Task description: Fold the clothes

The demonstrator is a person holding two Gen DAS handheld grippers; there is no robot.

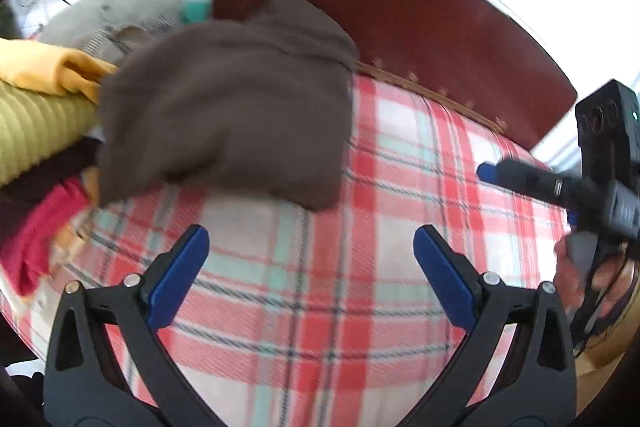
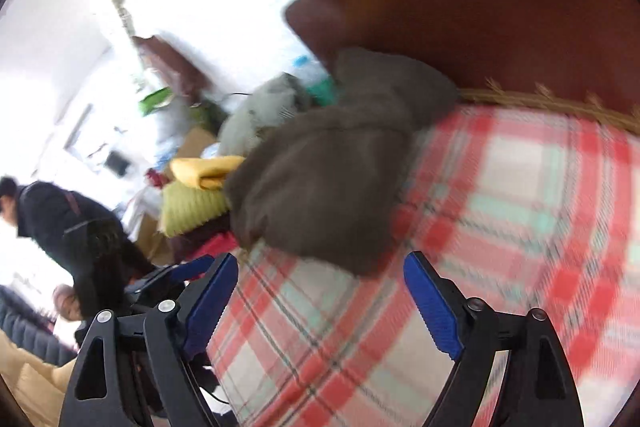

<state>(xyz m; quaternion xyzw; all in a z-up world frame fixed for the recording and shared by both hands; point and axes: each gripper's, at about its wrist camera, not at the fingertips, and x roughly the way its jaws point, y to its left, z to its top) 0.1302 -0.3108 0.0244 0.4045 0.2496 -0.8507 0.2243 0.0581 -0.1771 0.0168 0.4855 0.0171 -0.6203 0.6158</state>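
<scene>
Brown folded garment (image 1: 228, 107), centre-left on the plaid bed (image 1: 400, 187), looks soft, light and floppy; best pinched at an edge. Left gripper (image 1: 312, 259) and right gripper (image 2: 320, 291) gape wide, empty.

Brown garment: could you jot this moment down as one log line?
brown garment: folded, on plaid bed | left tongs: open, empty | right tongs: open, empty | pile: beside garment
</scene>
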